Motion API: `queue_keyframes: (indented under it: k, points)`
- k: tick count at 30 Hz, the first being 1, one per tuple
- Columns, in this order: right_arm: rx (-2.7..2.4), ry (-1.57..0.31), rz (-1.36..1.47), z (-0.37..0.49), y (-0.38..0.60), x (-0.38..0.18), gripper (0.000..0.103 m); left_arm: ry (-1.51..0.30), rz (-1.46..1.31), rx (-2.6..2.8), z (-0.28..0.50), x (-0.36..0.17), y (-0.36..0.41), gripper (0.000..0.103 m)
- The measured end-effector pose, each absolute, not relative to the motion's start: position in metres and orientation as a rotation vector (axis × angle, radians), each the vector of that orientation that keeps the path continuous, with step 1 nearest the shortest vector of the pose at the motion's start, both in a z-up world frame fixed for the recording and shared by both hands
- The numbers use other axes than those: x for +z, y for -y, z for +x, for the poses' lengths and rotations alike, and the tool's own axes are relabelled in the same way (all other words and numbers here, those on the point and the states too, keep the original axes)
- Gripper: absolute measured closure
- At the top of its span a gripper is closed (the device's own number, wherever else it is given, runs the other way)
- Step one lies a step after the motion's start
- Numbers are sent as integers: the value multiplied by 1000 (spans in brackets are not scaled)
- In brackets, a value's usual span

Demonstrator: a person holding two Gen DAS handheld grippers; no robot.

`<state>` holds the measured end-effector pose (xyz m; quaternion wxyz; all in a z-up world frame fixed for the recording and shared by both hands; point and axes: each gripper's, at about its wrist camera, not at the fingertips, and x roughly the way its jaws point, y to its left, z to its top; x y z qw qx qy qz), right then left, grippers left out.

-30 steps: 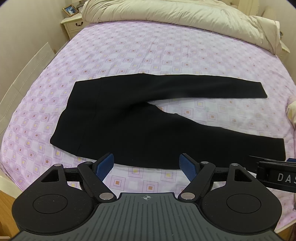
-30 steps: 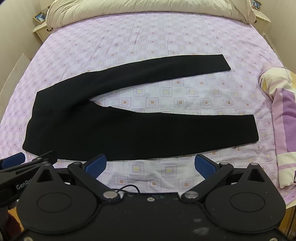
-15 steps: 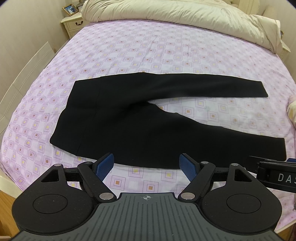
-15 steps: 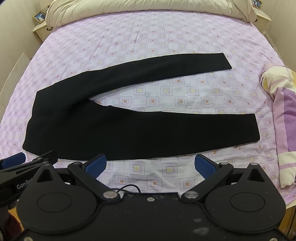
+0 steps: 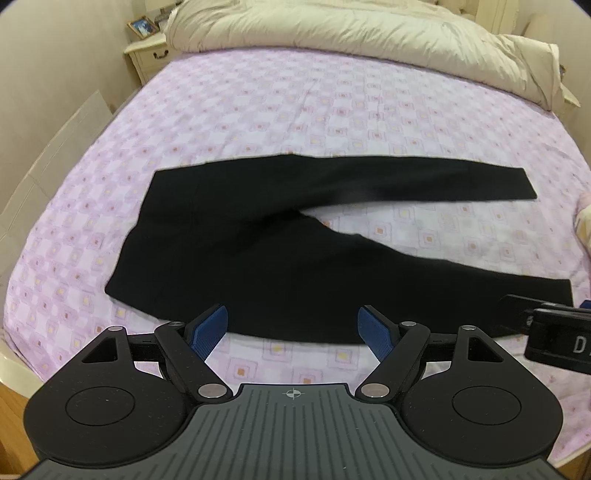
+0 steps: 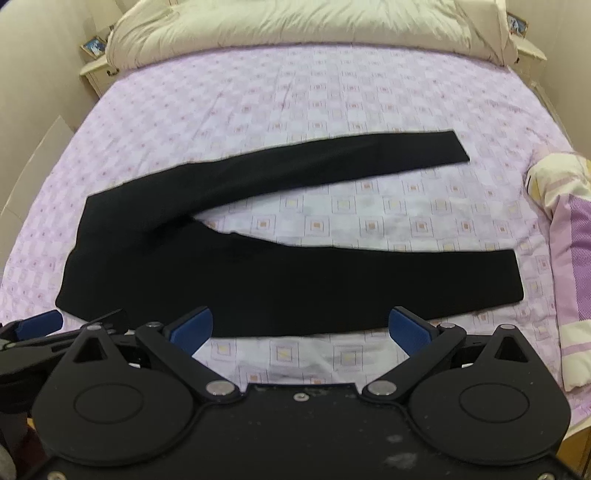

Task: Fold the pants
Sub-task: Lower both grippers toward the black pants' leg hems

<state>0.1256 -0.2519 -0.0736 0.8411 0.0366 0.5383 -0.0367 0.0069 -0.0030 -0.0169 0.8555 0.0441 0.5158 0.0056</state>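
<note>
Black pants (image 5: 258,243) lie flat on the lilac patterned bed sheet (image 5: 332,107), waist to the left, both legs spread apart and pointing right. In the right wrist view the same pants (image 6: 229,273) fill the middle of the bed. My left gripper (image 5: 294,325) hovers above the near edge of the pants' lower leg, open, nothing between its blue pads. My right gripper (image 6: 300,328) stands open over the near edge of the lower leg, further right, also empty. Each gripper shows at the edge of the other's view.
A cream duvet (image 5: 369,33) is bunched at the head of the bed. A folded striped cloth (image 6: 569,258) lies at the right bed edge. A nightstand (image 5: 147,55) with a photo frame stands at the far left. The wooden bed frame (image 5: 11,369) runs along the near edge.
Both views have shifted slightly and the pants appear a little lower in the frames; the pants themselves lie as before and both grippers stay open.
</note>
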Motion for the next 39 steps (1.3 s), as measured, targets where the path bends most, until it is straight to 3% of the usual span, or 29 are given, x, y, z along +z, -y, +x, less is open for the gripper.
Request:
queue_keyframes:
  k: [22,30,34,36,39]
  points:
    - [-210,-1007,52,139,216,-70,0,-1025,155,-61,33,-17,-39,26]
    - [-190,-1132,86,157,222,-89,0,-1107,126,-90,56,-37,-49,27]
    - [-176,-1178,15,169,226,-100,0,-1135,128,-90,72,-44,-49,35]
    - [-172,-1196,-13,177,232,-105,5,-1125,142,-64,80,-44,-49,35]
    - [-153,-1236,2,199,248,-116,24,-1122,133,-17,99,-46,-47,42]
